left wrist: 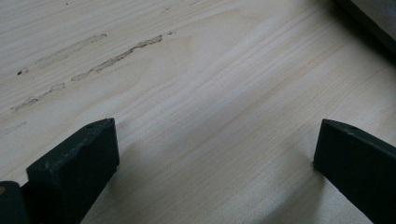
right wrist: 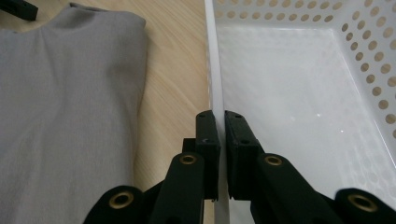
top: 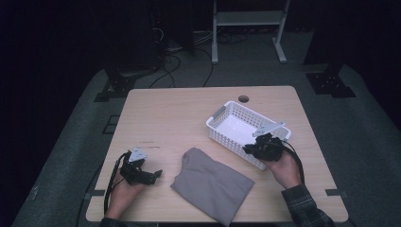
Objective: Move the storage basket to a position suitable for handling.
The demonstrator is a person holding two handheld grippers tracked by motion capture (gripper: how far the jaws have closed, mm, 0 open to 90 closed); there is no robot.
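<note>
Your right tool was clamped on the near rim of the white basket, at the worktop's right. The basket was empty. The folded grey cloth lay just left of it, not yet loaded. Your left tool rested wide open, holding nothing. No readable writing or labels anywhere.
</note>
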